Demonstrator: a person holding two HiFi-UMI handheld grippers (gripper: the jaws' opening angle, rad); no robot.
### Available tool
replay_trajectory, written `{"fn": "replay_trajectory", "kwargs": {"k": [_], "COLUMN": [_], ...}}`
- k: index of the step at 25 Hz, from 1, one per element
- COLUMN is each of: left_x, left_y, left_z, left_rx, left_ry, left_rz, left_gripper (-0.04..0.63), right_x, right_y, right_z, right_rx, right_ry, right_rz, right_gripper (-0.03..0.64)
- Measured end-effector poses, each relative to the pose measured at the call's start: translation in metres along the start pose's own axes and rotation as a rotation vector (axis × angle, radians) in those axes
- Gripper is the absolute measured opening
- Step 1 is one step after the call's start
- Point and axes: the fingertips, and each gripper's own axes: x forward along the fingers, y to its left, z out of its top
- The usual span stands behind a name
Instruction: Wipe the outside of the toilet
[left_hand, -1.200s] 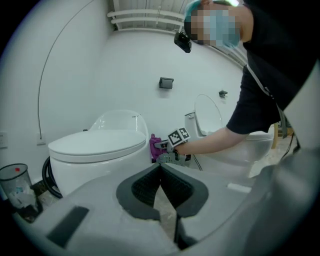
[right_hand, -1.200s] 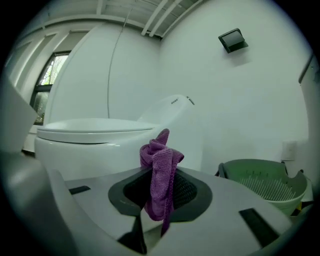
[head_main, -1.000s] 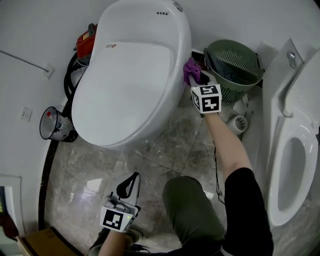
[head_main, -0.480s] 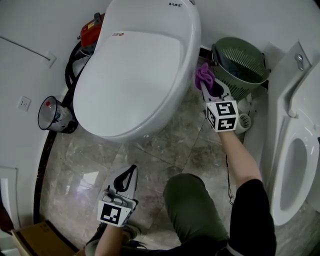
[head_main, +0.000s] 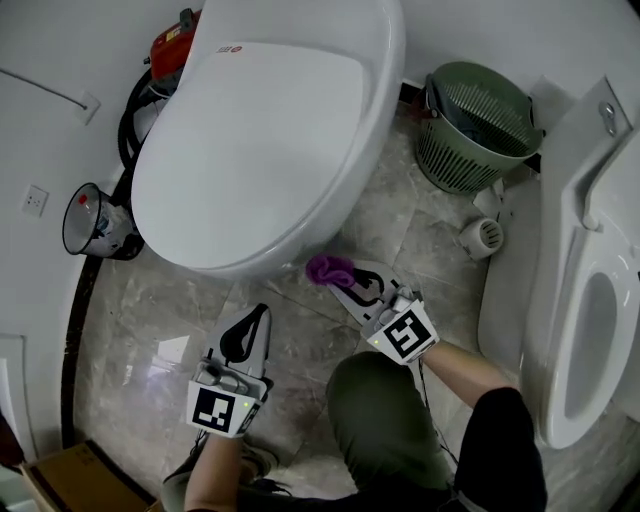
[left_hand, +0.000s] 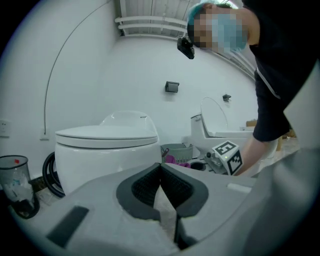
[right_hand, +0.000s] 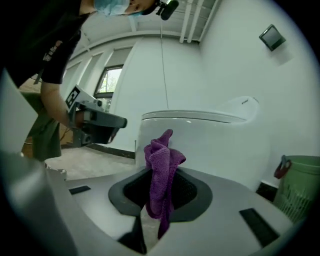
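Cloth (head_main: 330, 268) in right tool (head_main: 344, 281), outside basket (head_main: 450, 166)

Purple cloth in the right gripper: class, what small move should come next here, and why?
Probably press the purple cloth forward against the front of the toilet and sweep it sideways. The right gripper is shut on the cloth, which sits just by the toilet's front underside; whether it touches is unclear. The left gripper is shut, empty and apart from the toilet.
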Motion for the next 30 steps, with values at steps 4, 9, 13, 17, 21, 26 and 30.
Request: {"fn": "replay_trajectory", "kwargs": {"k": [4,9,13,17,21,26,30], "left_x": [-0.004,-0.01,-0.012,-0.008,-0.002,-0.006,-0.016], "left_y": [-0.001,-0.004,-0.005,-0.009,-0.014,-0.026,-0.026], "left_z": [-0.01,-0.019,-0.023,-0.029,-0.027,-0.04,-0.048], "left_rx": [-0.007,-0.013,-0.004,-0.009,-0.008,-0.007,-0.01], "left_ry": [0.008,0.035,0.04,0.067,0.042,0.115,0.147], "left_rz": [0.001,-0.005,-0.018,-0.036,-0.042,-0.066,-0.051], "left_gripper": [0.004,0.005,0.005,0.005,0.005,0.005,0.005], "right_x": [0.029,0.053,0.048,0.024,0.003,0.001,-0.003], "right_y": [0.046,0.06,0.035,-0.015,-0.084,-0.165,-0.206], "right_z": [0.006,0.007,0.004,-0.008,-0.025,-0.03,-0.036], "right_rx": [-0.005,-0.029,0.004,0.093,0.11,0.066,0.104], "right_ry": [-0.051,-0.051,-0.083,-0.07,0.003,0.024,0.037], "right_rz": [0.127,0.151,0.068,-0.072,-0.237,-0.375,-0.438], "right_gripper": [0.086,0.086,0.086,0.086,0.086,0.089,0.087]}}
